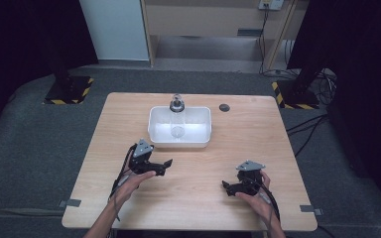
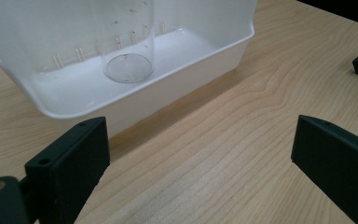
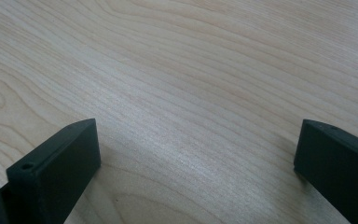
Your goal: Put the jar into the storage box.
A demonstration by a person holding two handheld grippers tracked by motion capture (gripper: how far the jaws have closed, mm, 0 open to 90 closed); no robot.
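both grippers spread wide and empty, tub with clear cylinder at the far side

a light wooden table takes up the middle of the high view, standing on dark grey carpet. seen as a clock face from above, a white plastic tub sits toward twelve o'clock, a little left of centre. a clear cylinder with printed marks stands upright inside it, its dark cap rising above the far rim. a small dark round disc lies on the wood at about one o'clock, just beside the tub's far right corner and apart from it.

the left gripper rests at about eight o'clock, held in the person's left hand, near the tub's front wall but not touching it. in the left gripper view its jaws stand far apart with bare wood between them, and the tub and the cylinder's base lie ahead.

the right gripper is at about five o'clock, in the right hand, well apart from the tub. in the right gripper view its jaws are likewise wide apart over plain wood grain, holding nothing.
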